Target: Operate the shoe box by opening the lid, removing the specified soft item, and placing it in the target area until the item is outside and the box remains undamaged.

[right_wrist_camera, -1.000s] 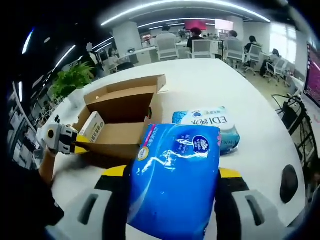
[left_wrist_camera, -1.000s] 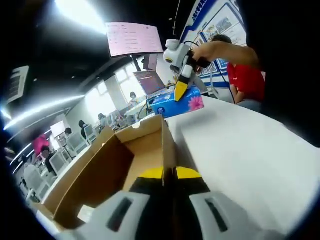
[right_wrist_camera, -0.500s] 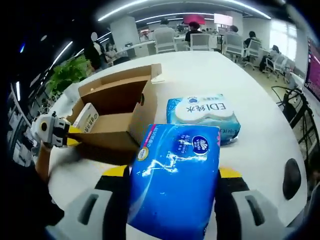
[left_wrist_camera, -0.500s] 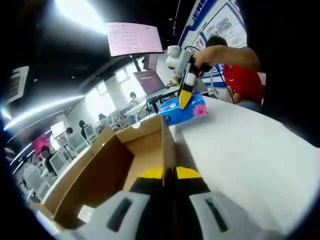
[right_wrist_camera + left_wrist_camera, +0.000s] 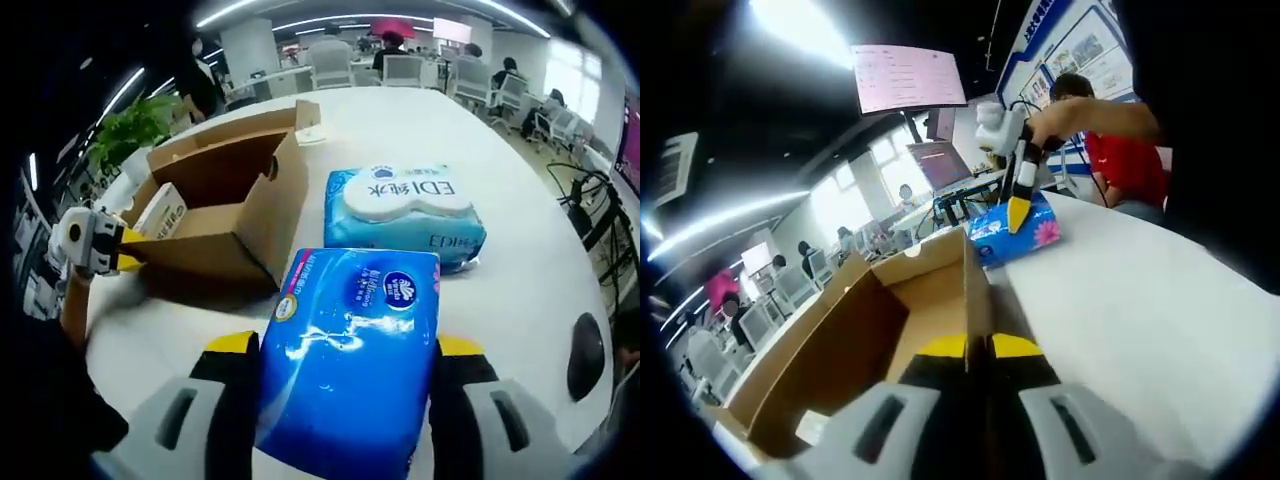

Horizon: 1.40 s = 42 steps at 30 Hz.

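The blue tissue pack (image 5: 348, 360) is squeezed between the jaws of the right gripper (image 5: 345, 350) and is held outside the shoe box (image 5: 225, 205), low over the white table (image 5: 400, 130) near the wet wipes pack (image 5: 405, 205), likely so it can be set down there. The thin box wall (image 5: 976, 300) is pinched tight by the left gripper (image 5: 978, 345), probably so the open box is kept from sliding or being bent.

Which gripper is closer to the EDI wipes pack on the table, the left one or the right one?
Right. The right gripper, clamping the blue tissue pack, hangs just short of the EDI wipes pack. The left gripper pinches the shoe box wall, on the box's far side.
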Motion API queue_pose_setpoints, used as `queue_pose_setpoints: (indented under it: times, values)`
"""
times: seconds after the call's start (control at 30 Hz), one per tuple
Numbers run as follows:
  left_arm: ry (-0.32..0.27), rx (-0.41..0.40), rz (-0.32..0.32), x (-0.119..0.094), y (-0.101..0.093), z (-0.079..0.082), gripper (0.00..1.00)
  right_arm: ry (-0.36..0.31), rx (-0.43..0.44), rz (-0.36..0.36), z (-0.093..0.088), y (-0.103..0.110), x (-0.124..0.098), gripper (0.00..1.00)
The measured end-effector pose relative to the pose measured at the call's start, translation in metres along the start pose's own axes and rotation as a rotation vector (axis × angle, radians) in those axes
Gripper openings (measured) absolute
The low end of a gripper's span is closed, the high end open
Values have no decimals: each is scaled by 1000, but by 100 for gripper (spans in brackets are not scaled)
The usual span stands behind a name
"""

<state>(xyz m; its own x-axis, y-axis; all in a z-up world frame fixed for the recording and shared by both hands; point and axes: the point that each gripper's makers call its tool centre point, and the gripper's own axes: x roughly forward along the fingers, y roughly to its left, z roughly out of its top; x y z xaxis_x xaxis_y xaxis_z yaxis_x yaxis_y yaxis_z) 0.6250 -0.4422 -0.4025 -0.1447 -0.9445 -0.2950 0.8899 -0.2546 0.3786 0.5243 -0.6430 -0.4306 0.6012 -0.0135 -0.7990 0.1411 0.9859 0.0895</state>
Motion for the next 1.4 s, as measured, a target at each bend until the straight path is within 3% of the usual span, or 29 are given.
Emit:
queue_pose_setpoints:
  times: [0.7,1.13,1.23,1.4]
  values:
    - [-1,12,-1,0,-1,0,6,1,8,26,-2,0,6,71]
    - [0,2,1,0,-1,0,6,-13,-89,-80,12,-3,-15,70]
    - [0,3,1,0,-1,0,6,17,-126,-105,11,4,-13,70]
    - [0,4,1,-1,-1,0,6,94,-191,-171,-2,-5,-6,67]
